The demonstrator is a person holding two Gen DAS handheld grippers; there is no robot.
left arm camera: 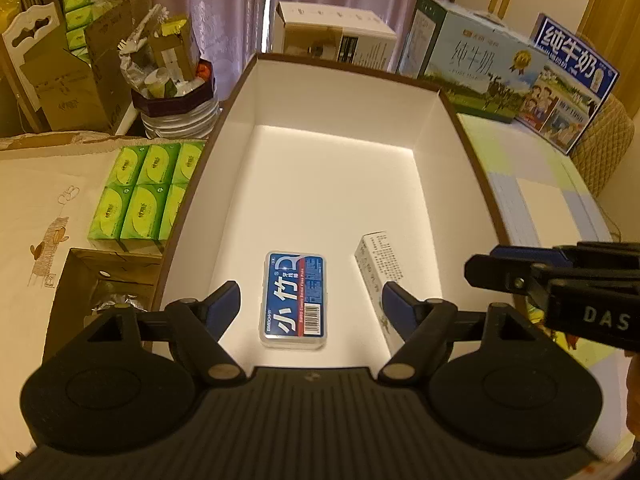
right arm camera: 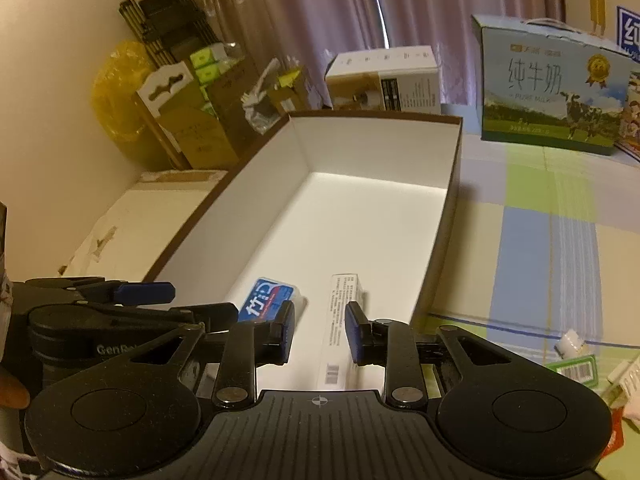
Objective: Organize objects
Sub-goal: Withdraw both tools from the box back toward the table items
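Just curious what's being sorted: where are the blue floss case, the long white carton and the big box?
blue floss case [left arm camera: 295, 298], left wrist view, label centre.
long white carton [right arm camera: 340, 328], right wrist view, top face.
big box [left arm camera: 344, 92], left wrist view, far inner wall.

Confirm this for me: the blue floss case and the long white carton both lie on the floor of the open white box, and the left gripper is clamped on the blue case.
One thing is wrong: the left gripper is open, its fingers clear of the blue floss case, as the left wrist view shows. The case and the long white carton do lie on the floor of the open white box.
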